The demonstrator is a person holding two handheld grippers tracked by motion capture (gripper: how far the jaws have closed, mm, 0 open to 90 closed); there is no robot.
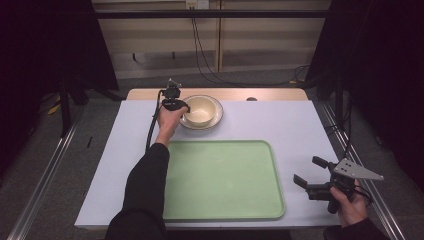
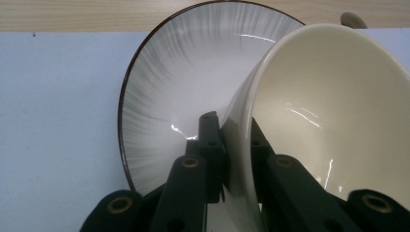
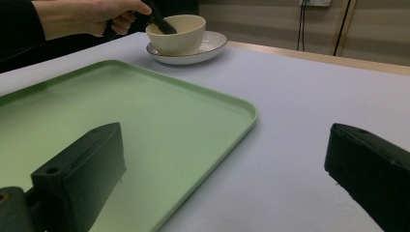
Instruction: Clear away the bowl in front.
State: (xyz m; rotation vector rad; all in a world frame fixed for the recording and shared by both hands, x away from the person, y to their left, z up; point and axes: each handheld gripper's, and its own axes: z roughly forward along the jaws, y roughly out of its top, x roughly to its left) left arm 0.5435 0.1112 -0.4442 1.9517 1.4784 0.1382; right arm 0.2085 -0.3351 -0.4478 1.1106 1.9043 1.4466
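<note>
Cream bowl sits on plate at far edge of table, beyond green tray. We note L gripper clamped on bowl's near-left rim, one jaw inside, one outside, per left gripper view. R gripper held low at table's near-right corner, jaws wide apart, gripping nothing, well apart from tray.

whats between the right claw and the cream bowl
In the high view, the pale green plastic tray and bare table lie between the right claw and the cream ceramic bowl.
</note>
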